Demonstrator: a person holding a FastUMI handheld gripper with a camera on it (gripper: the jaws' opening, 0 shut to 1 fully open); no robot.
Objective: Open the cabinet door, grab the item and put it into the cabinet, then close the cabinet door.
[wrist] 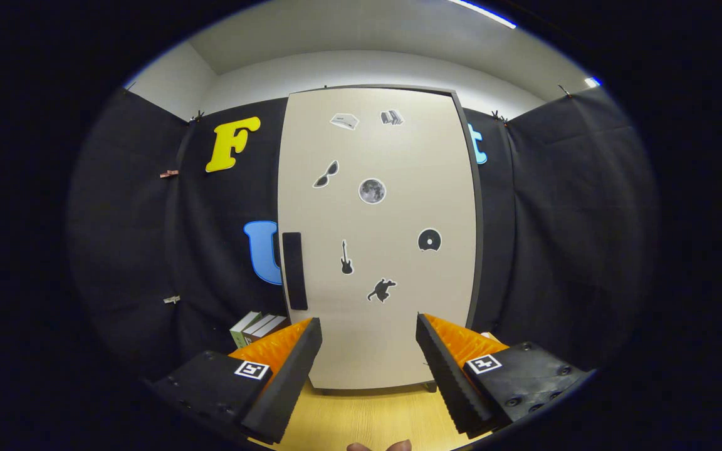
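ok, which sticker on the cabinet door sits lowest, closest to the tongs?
The black cat sticker, just below the guitar sticker; every other sticker sits higher on the cabinet door. The tongs hang open, holding nothing.

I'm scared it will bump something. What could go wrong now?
The door is shut and the open tongs face its middle, while the handle sits off to the left, so they may miss it. The books beside the cabinet, behind one finger, might get knocked.
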